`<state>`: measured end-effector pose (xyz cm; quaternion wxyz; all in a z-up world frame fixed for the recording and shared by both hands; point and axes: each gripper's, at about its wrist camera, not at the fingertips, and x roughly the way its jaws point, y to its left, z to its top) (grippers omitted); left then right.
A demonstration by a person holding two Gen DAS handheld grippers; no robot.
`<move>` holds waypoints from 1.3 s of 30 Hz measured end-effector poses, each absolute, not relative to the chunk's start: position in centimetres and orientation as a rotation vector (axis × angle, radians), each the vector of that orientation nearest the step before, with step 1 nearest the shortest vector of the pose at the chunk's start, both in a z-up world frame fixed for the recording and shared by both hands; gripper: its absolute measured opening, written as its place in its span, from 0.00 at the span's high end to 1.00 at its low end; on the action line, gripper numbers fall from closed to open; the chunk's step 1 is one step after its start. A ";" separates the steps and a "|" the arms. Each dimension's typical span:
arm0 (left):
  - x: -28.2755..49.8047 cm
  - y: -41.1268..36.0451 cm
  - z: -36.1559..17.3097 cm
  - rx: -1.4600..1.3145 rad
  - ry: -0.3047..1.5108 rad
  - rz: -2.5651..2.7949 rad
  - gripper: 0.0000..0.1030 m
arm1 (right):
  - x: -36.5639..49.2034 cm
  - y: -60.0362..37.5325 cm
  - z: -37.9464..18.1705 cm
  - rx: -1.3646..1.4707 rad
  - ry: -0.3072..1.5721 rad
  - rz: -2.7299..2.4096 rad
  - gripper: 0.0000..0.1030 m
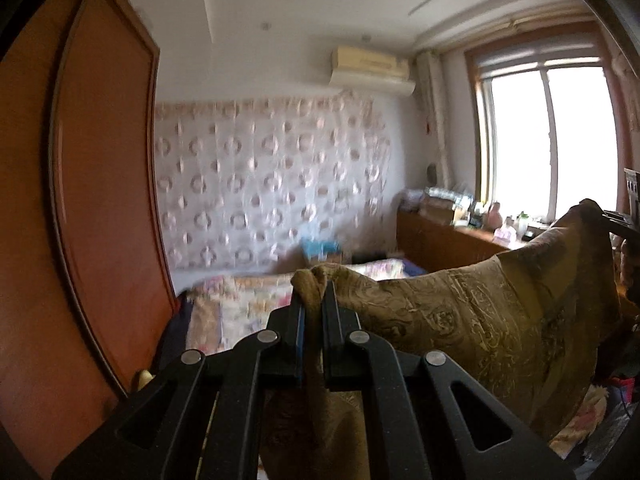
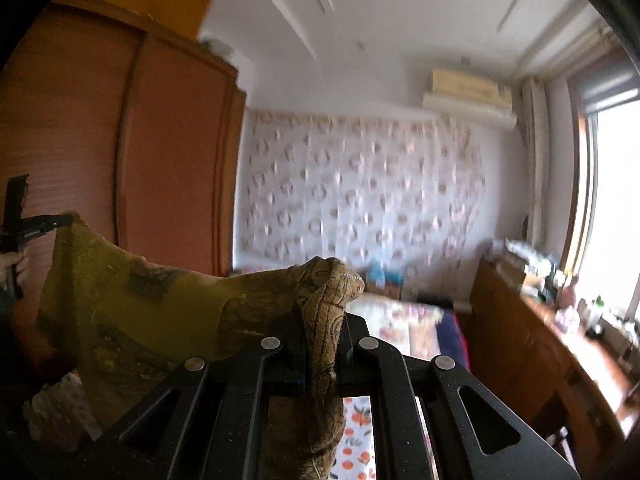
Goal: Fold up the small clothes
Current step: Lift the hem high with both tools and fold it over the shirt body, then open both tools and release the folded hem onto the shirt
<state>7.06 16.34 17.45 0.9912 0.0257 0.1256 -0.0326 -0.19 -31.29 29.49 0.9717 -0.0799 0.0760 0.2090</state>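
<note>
Olive paisley cloth hangs stretched, corners pinched by each hand-held gripper.

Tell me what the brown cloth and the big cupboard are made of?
The brown cloth looks like soft woven fabric with a swirly pattern: it droops and bunches where the left gripper and the right gripper pinch it. The exact fibre can't be told. The big cupboard looks like reddish-brown wood with a smooth, slightly shiny finish, though it could be veneer.
</note>
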 end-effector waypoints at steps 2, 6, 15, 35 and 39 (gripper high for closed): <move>10.1 16.6 15.8 0.062 0.289 -0.048 0.93 | 3.5 -30.5 28.2 -0.172 0.221 0.389 0.92; 16.4 17.3 11.5 0.030 0.423 -0.078 0.88 | 10.0 -29.8 24.9 -0.132 0.364 0.356 0.91; 16.7 14.8 5.8 0.092 0.518 -0.057 0.34 | 12.9 -28.0 18.6 -0.187 0.636 0.230 0.45; 6.3 17.5 -8.9 -0.008 0.796 0.006 0.34 | 7.6 -31.0 14.5 -0.149 0.785 0.263 0.45; 4.7 17.5 -10.7 -0.053 0.834 0.013 0.34 | 7.5 -31.6 15.7 -0.136 0.775 0.249 0.45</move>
